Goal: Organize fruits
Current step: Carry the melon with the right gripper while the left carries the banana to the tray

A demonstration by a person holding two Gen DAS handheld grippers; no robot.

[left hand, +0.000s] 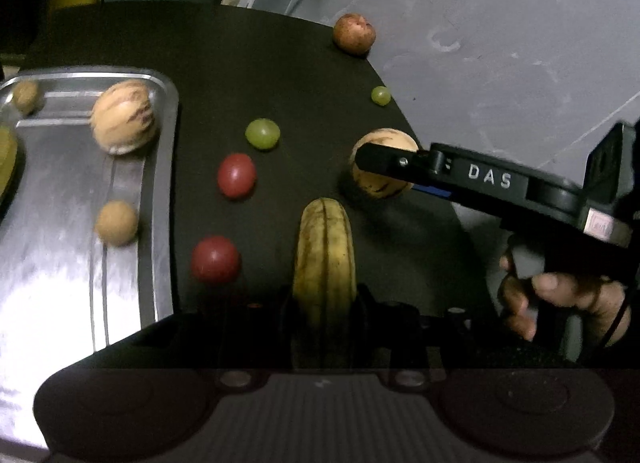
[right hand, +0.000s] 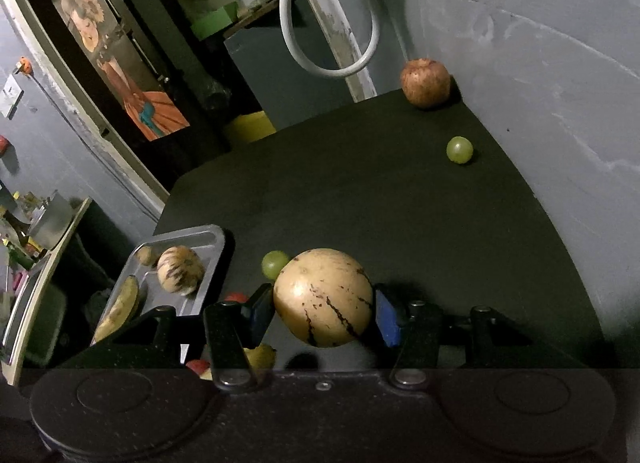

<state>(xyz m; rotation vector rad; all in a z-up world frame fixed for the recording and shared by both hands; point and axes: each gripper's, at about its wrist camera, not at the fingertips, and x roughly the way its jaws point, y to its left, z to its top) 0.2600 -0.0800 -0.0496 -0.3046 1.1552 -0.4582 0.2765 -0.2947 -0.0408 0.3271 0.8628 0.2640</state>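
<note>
A pale striped melon (right hand: 323,297) sits on the black table between the blue pads (right hand: 387,317) of my right gripper (right hand: 323,315), which close on its sides; it also shows in the left wrist view (left hand: 382,179) with the right gripper (left hand: 384,161) over it. My left gripper (left hand: 324,303) is shut on a yellow banana (left hand: 325,259). Loose on the table are two red fruits (left hand: 236,175), (left hand: 215,259), two green grapes (left hand: 262,133), (left hand: 381,95) and a russet apple (left hand: 354,33). A metal tray (left hand: 160,183) at left holds another striped melon (left hand: 124,121) and two small brown fruits (left hand: 117,222).
The grey wall (right hand: 540,63) runs along the table's right edge. A white cable loop (right hand: 332,43) hangs at the back. The tray (right hand: 212,247) also holds a banana (right hand: 120,309). The table edge drops off at the left, with cluttered shelves (right hand: 36,231) beyond.
</note>
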